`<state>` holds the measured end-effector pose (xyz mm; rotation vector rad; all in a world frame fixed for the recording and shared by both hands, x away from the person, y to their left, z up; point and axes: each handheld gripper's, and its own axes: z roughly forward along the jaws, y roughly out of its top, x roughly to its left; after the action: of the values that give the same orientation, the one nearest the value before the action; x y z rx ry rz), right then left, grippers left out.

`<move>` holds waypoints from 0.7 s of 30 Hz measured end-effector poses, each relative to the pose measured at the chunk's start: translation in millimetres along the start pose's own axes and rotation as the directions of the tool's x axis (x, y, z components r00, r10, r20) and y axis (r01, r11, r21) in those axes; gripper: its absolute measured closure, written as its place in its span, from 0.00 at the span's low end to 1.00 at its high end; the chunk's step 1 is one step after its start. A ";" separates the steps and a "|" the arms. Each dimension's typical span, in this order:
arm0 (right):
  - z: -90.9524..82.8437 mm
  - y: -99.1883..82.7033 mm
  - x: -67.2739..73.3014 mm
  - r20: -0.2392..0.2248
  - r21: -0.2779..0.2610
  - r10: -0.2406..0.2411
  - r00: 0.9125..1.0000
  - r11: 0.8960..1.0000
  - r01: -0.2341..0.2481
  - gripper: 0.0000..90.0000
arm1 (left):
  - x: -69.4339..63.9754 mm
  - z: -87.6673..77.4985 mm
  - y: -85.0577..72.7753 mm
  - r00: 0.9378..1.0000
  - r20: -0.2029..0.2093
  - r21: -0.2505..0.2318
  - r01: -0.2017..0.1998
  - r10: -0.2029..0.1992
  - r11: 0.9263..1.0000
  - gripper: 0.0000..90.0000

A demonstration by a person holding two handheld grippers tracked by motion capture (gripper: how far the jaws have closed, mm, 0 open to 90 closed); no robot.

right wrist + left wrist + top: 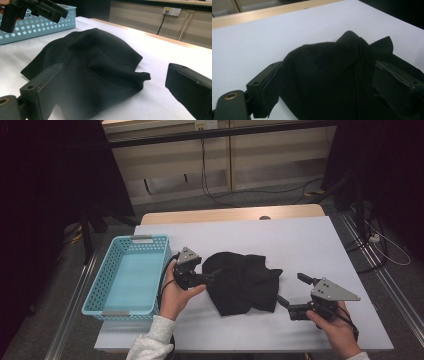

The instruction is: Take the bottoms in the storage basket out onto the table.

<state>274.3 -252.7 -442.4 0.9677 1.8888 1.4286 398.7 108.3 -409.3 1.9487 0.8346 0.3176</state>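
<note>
Lying crumpled, black cloth (244, 282) lengthwise toward basket (131, 272)

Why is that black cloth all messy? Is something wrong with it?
The black cloth lies bunched and wrinkled on the white table, not flat or folded. It doesn't look torn. The blue basket beside it sits straight.

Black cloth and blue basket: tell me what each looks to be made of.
Black cloth: soft matte fabric, likely a knit or cotton garment; it slumps in folds and shows a seam, with no shine. Exact fibre cannot be told.

Blue basket: moulded plastic, smooth with a slight sheen; its walls are stiff and pierced with even rows of holes, with grey pieces at the handles.
</note>
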 end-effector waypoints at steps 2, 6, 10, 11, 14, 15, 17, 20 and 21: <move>1.4 0.2 1.3 -0.010 0.002 -0.004 1.000 1.000 0.004 0.02 | -0.2 -0.4 -3.5 1.000 0.010 0.003 0.002 -0.002 1.000 0.12; 2.5 0.7 2.1 -0.016 0.003 -0.007 1.000 1.000 0.007 0.02 | -0.9 -1.6 -7.7 1.000 0.004 0.014 -0.003 0.003 1.000 0.12; 5.8 0.5 4.7 -0.019 0.018 -0.026 0.999 0.999 0.026 0.02 | -1.3 -5.4 -10.7 1.000 -0.007 0.004 -0.010 0.010 1.000 0.11; 6.1 0.6 5.1 -0.021 0.018 -0.029 0.999 0.999 0.029 0.02 | -1.5 -6.5 -11.4 1.000 -0.003 0.006 -0.012 0.012 1.000 0.11; 7.8 2.8 5.5 -0.018 0.010 -0.021 1.000 1.000 0.021 0.02 | -2.6 -9.8 -14.1 1.000 0.000 0.009 -0.012 0.012 1.000 0.10; 8.8 2.7 5.7 -0.021 0.015 -0.021 1.000 1.000 0.021 0.02 | -2.8 -10.0 -14.5 1.000 0.001 0.006 -0.010 0.010 1.000 0.10; 10.0 2.5 6.4 -0.024 0.017 -0.026 0.999 1.000 0.026 0.02 | -3.5 -10.0 -14.4 1.000 0.002 -0.001 -0.015 0.015 1.000 0.10; 11.7 2.4 5.0 -0.026 0.017 -0.015 1.000 1.000 0.015 0.02 | -3.6 -9.0 -15.4 1.000 0.013 -0.001 -0.013 0.013 1.000 0.10; 13.6 2.1 3.9 -0.027 0.025 -0.009 1.000 1.000 0.010 0.02 | -3.9 -8.4 -16.5 1.000 0.013 0.001 -0.014 0.014 1.000 0.09</move>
<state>283.3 -241.7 -444.0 0.9545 1.9322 1.4221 384.4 116.4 -418.6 1.9567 0.8131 0.3131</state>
